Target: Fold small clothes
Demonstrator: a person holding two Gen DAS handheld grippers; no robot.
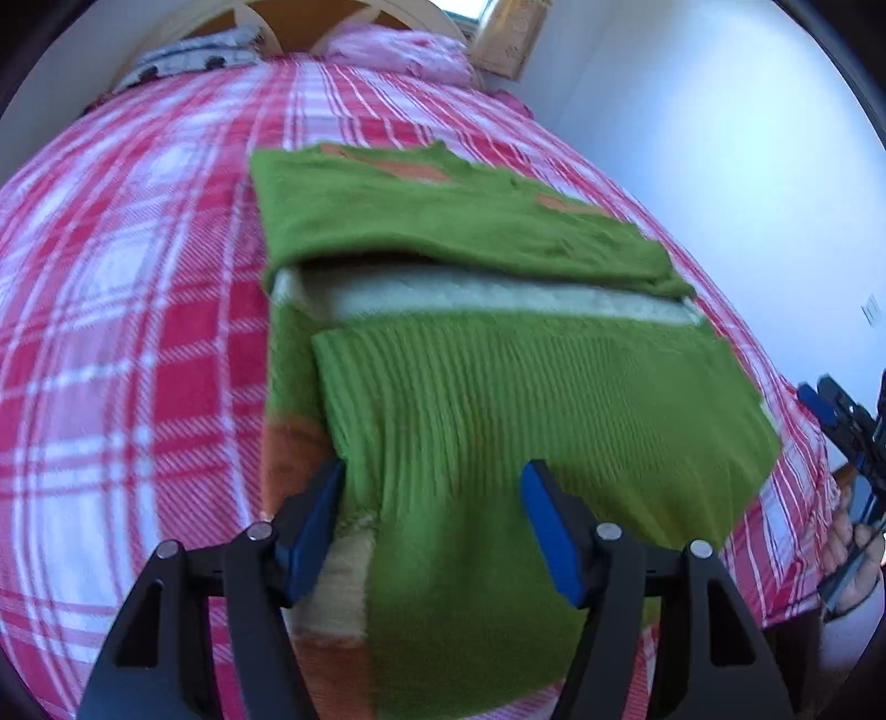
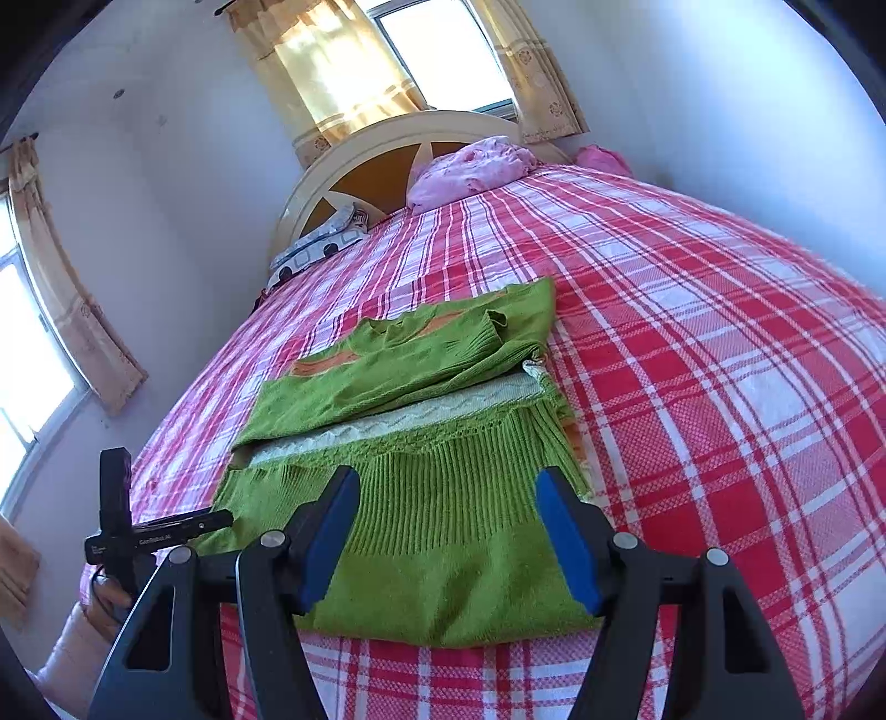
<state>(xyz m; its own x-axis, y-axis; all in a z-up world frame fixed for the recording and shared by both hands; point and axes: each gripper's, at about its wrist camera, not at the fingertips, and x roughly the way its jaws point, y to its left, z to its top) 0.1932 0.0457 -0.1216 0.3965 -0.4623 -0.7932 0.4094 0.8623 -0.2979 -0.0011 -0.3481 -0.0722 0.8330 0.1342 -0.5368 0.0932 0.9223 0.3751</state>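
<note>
You are mid-fold on the green sweater (image 2: 421, 531), lying sleeves-in near the foot edge of the plaid bed (image 2: 720, 343); left gripper (image 1: 432, 520) and right gripper (image 2: 448, 531) both hover open-jawed over its hem; next, pinch the hem corners together.

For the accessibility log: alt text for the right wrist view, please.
A green knitted sweater, partly folded, lies on a red-and-white checked bedspread; the right gripper hovers open over its near edge. Behind are a pink pillow and a curtained window.
</note>
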